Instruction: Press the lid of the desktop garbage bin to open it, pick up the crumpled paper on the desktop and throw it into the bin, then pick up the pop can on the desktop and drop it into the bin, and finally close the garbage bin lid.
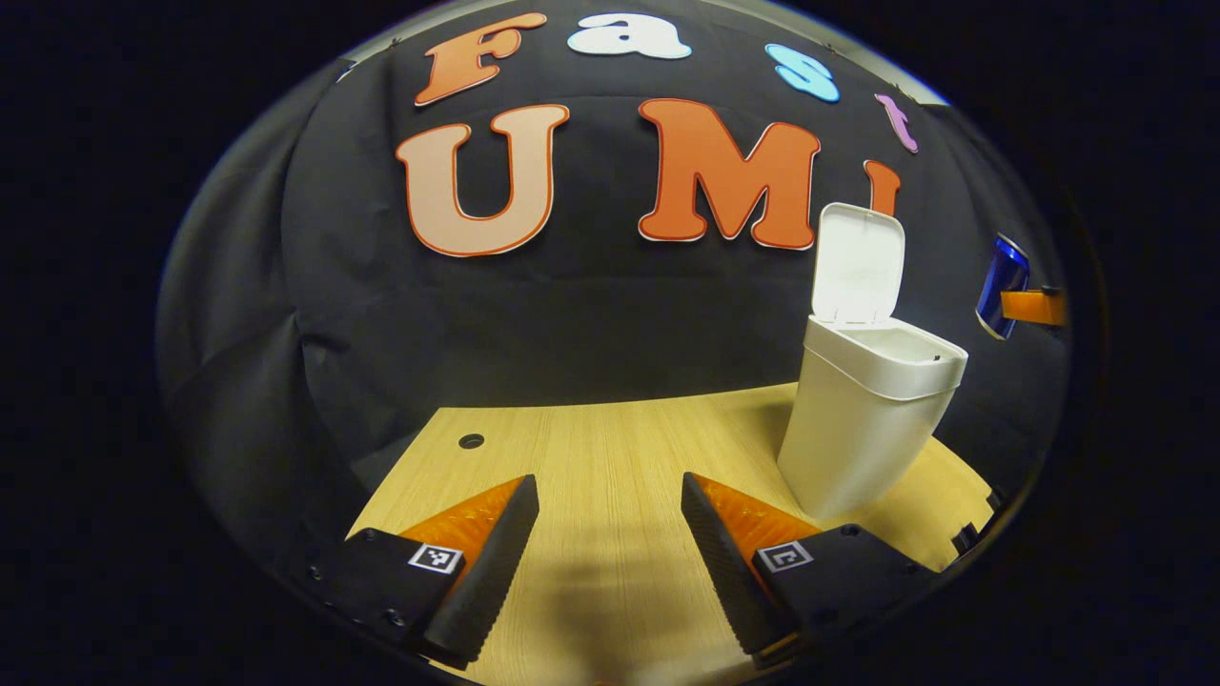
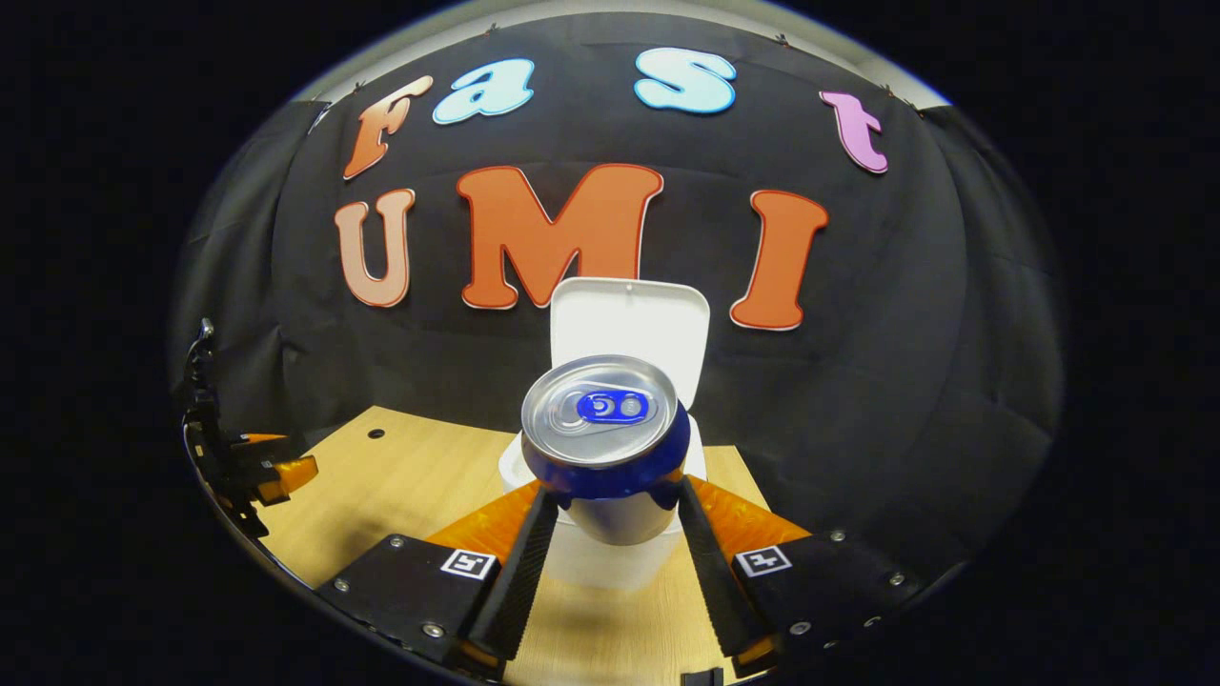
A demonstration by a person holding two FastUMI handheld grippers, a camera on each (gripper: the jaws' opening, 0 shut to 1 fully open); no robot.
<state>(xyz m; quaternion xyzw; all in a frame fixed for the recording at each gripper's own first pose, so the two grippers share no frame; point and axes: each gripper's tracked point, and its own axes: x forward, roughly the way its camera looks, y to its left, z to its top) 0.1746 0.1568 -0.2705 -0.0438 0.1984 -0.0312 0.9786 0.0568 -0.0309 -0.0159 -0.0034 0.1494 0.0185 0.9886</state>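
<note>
In the right gripper view my right gripper (image 2: 610,491) is clamped on the pop can (image 2: 604,429), one finger pressed to each side of its lower body; the can is lifted clear of the desktop (image 2: 410,476) and stands upright, its silver top and pull tab facing the camera; directly beyond the can, and lower than it, stands the garbage bin (image 2: 620,534), so the can hangs in front of and above the bin's mouth; the bin's lid (image 2: 629,319) is swung up and stands upright behind the can; I cannot tell whether the can is over the opening or short of it.

In the left gripper view my left gripper (image 1: 610,486) is spread wide with nothing between its fingers, held low over the desktop (image 1: 591,448) to the left of the bin (image 1: 863,419); the bin stands on the wood, its lid (image 1: 856,265) raised and its mouth uncovered; to the right of the bin and above its rim the can (image 1: 1001,286) shows at the edge, held off the desktop by a finger (image 1: 1034,307) of the other gripper; a small round hole (image 1: 471,441) sits in the desktop well to the left of the bin.

At the left edge of the right gripper view, well apart from the bin, my left gripper (image 2: 272,472) shows again above the wood.
</note>
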